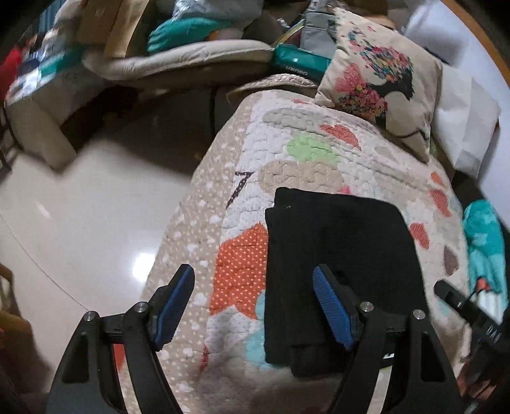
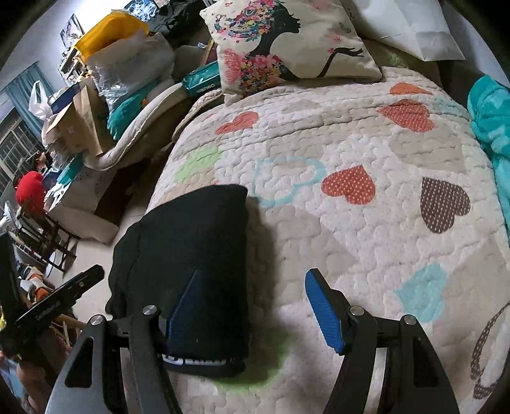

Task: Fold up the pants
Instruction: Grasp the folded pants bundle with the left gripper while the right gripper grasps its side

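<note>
The black pants lie folded into a compact rectangle on the heart-patterned quilt; they also show in the right wrist view. My left gripper is open and empty, hovering over the pants' left edge, its right pad above the fabric. My right gripper is open and empty, its left pad over the pants' right side and its right pad over the quilt. The right gripper's tip shows at the left wrist view's right edge.
A decorative pillow and a white pillow lie at the bed's head. A teal blanket lies on the bed's right side. The bed's left edge drops to a glossy floor. A cluttered couch stands beyond.
</note>
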Tool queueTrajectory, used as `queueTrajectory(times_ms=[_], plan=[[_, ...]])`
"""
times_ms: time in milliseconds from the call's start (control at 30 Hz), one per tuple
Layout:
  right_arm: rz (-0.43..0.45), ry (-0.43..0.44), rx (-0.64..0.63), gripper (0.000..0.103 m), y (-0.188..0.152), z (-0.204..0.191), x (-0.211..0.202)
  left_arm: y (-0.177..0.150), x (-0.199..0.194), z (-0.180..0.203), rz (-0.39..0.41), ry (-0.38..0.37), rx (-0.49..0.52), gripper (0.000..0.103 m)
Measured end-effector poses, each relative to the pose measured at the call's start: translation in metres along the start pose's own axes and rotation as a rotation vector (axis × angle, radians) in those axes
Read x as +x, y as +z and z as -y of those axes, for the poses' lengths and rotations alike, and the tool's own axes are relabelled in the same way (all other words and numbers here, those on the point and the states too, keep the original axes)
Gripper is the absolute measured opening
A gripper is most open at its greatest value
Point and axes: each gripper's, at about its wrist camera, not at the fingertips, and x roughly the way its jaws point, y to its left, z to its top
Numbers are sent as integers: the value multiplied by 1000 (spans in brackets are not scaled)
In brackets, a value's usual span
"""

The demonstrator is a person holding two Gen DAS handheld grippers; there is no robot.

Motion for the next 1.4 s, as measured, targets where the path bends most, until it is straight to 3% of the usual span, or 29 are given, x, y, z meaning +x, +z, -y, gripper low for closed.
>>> queueTrajectory(times_ms=[67, 167, 267, 467, 600, 733, 800, 867, 967, 1133, 1300, 1400], plan=[[1, 5, -3, 73, -1, -1, -1, 2, 3, -6, -13, -65, -58, 76], [2, 53, 23, 75, 4, 0, -1, 9, 16, -22, -71, -237, -192, 76], [-14, 101, 63, 77, 13, 0, 9, 13, 32, -24, -114, -311, -235, 76], [-90, 134, 78, 77, 29, -3, 53, 21, 65, -13, -160, -277, -195, 76], [-130, 184, 107, 80, 37, -4, 78, 18, 81, -9, -156, -261, -182, 92], [-213, 290, 139, 80, 40, -4, 109, 17, 84, -8, -158, -272, -182, 94], [-215, 315, 139, 75, 42, -6, 112, 18, 82, -4, -167, -289, -183, 83], [-215, 320, 136, 63, 44, -8, 109, 22, 83, 5, -184, -342, -194, 70], [-205, 336, 137, 49, 49, -4, 101, 32, 89, 30, -182, -317, -171, 70], [-138, 266, 75, 45, 73, -3, 87, 50, 109, 69, -176, -308, -142, 70], [-95, 200, 131, 45, 100, 38, 88, 67, 125, 100, -188, -312, -67, 71], [-100, 168, 172, 51, 104, 56, 94, 65, 129, 97, -197, -333, -62, 74]])
